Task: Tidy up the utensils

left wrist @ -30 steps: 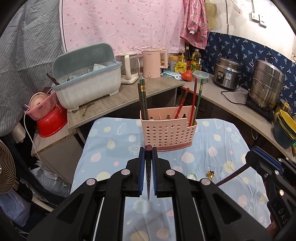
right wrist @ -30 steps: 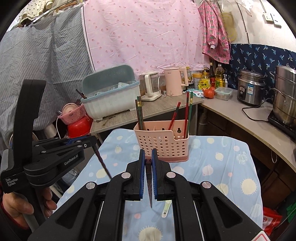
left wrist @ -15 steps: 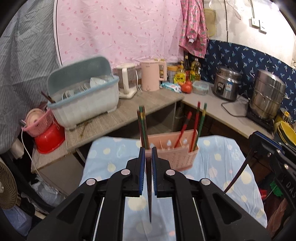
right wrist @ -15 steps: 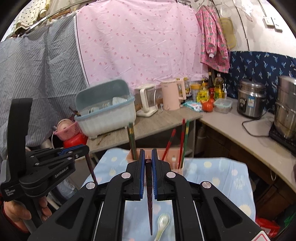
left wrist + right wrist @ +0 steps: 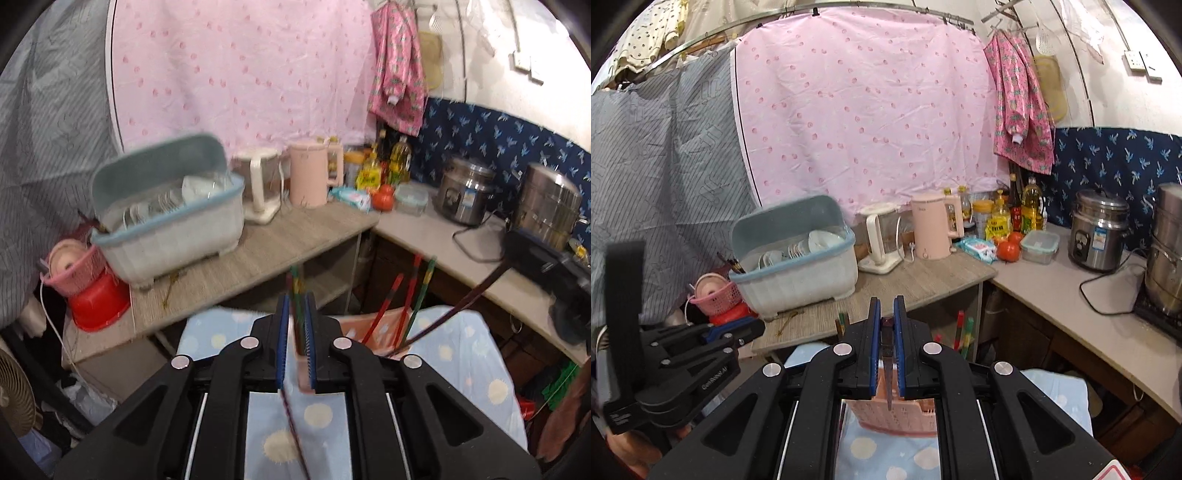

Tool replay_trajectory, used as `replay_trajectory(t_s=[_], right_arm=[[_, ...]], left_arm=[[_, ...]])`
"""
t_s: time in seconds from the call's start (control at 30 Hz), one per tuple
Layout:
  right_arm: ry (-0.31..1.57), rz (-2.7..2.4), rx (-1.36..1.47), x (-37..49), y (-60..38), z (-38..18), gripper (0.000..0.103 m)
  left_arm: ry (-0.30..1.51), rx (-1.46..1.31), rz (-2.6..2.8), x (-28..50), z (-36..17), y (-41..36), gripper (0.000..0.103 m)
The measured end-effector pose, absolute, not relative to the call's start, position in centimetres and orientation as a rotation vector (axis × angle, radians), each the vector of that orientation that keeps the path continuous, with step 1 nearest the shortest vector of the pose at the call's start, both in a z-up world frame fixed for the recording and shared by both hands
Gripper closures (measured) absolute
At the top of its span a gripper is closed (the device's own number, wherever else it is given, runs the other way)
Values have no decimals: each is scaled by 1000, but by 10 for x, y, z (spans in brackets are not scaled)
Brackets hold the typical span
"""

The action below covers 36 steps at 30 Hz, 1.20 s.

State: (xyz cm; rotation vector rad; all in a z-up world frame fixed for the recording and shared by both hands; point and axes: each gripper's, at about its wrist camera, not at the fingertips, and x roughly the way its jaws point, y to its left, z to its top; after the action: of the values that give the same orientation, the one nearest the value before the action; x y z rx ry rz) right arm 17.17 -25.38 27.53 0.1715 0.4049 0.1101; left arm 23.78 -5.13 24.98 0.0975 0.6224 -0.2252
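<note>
Covering the desk (image 5: 491, 391) is seen a blue dotted cloth, on which the pink utensil basket (image 5: 897, 413) is stood, just past both grippers. Red and green chopsticks (image 5: 413, 295) are stood upright in the basket. The left gripper (image 5: 295, 347) is held above the near edge of the basket, its jaws drawn nearly together on a dark chopstick (image 5: 293, 432) that slants down toward the camera. The right gripper (image 5: 886, 350) is held over the basket too, its jaws closed on another dark chopstick (image 5: 887, 365), pointed down, its tip seen against the basket wall.
</note>
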Motion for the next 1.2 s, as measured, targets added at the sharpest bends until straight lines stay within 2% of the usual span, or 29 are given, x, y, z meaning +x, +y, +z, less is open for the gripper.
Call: replay_trajectory(t_s=[0.03,0.07,0.1,0.37,0.83,1.03,1.07,1.1,1.17,1.2], right_arm=[[420,115,175,171,-254,268,96],[434,115,173,169,-254,261,96],[443,110,169,167,-254,255,96],[486,117,223,152,-260,222,96],[505,138,234,169,-259,207,96],[518,146,236,178,-256,199,96],[520,147,234,179,-255,197,96],[522,147,233,180,-254,196,96],[526,148,233,182,-252,195,96],[528,148,233,182,-252,194,96]], left_arm=[[646,95,-220,240,237,-48,86],[673,90,-213,243,223,-43,74],[700,86,-200,246,209,-39,68],[944,42,-149,280,101,-18,68],[1107,108,-208,332,5,-52,68],[1113,95,-229,346,-13,-53,70],[1120,93,-236,348,-16,-53,77],[1129,92,-245,350,-19,-54,87],[1143,89,-256,353,-24,-53,94],[1139,90,-259,353,-25,-53,94]])
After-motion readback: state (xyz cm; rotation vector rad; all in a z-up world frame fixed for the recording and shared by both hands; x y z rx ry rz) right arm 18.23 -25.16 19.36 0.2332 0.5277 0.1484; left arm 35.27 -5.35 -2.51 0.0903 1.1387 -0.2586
